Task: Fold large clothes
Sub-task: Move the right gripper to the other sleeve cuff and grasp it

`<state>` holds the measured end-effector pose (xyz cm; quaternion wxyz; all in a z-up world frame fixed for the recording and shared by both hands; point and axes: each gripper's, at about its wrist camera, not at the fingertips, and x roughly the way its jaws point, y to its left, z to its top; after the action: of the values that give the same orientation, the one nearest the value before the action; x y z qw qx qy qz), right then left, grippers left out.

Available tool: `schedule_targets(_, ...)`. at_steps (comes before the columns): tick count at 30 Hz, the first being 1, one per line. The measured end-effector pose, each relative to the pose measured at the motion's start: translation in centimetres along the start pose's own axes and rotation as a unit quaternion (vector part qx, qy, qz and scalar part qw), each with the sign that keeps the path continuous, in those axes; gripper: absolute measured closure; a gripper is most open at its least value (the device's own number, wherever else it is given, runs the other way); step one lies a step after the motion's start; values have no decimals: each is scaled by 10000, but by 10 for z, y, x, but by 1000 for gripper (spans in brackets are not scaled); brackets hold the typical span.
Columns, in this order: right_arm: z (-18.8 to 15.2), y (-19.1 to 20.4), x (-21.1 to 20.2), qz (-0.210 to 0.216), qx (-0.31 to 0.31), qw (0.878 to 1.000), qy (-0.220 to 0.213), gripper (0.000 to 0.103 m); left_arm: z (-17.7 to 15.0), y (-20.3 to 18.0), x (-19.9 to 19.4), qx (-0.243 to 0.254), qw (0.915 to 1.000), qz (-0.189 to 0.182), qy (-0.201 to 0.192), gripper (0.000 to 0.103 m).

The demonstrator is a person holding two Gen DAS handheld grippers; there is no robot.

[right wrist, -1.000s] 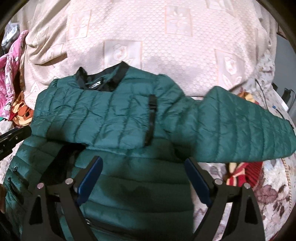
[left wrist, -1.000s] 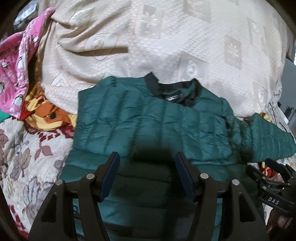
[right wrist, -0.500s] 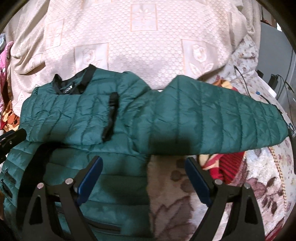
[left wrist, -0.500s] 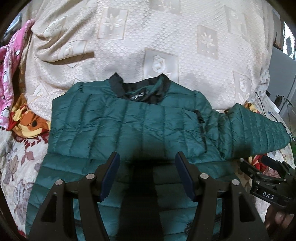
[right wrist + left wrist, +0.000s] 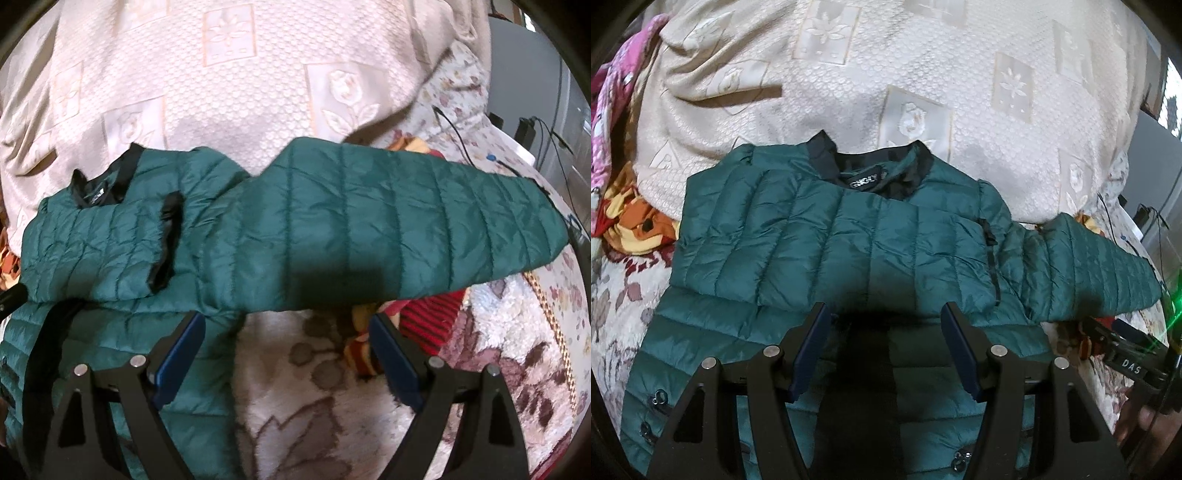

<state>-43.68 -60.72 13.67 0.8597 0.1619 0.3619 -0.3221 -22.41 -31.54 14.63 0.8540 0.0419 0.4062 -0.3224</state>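
A dark green quilted jacket (image 5: 827, 251) with a black collar lies on the bed, collar away from me. One sleeve is folded across its chest. The other sleeve (image 5: 406, 229) stretches out flat to the right. My left gripper (image 5: 882, 343) is open and empty above the jacket's lower middle. My right gripper (image 5: 288, 354) is open and empty, hovering just below the outstretched sleeve; it also shows at the right edge of the left wrist view (image 5: 1123, 354).
A cream patterned blanket (image 5: 923, 74) lies bunched behind the jacket. A floral bedspread (image 5: 314, 406) is under it. Pink clothing (image 5: 613, 110) and an orange-yellow cloth (image 5: 631, 221) lie at the left. A red striped cloth (image 5: 428, 317) and cables (image 5: 461, 136) are at the right.
Both grippers have shifted to the right over the jacket. The right gripper has moved off the jacket body to below the outstretched sleeve. Both stayed open; the jacket has not moved.
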Motion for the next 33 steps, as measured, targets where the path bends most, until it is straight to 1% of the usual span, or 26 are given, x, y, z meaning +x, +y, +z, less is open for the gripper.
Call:
schedule_targets(5, 8, -21, 3, -140, 159, 9998, -50, 10, 0, 7, 3, -112, 9999, 29, 25, 63)
schedule_targets(8, 16, -35, 5, -227, 245, 9994, -64, 10, -1, 8, 4, -92, 9999, 24, 41, 63)
schedule_targets(14, 39, -68, 0, -567, 359, 9974, -246, 10, -1, 11, 4, -99, 9999, 14, 17, 63)
schedule_targets(17, 54, -93, -4, -843, 502, 9946, -348, 10, 0, 15, 5, -150, 9999, 13, 31, 63)
schedule_targets(23, 70, -150, -11, -1454, 944, 9836, -497, 10, 0, 25, 9, -256, 9996, 25, 66, 63)
schedule_targets(28, 72, -193, -10, -1679, 1486, 9733, -496, 10, 1, 33, 12, -350, 9993, 32, 84, 63)
schedule_targets(33, 72, -229, 3, -1905, 2010, 9600, -417, 10, 1, 37, 14, -355, 9993, 48, 111, 63)
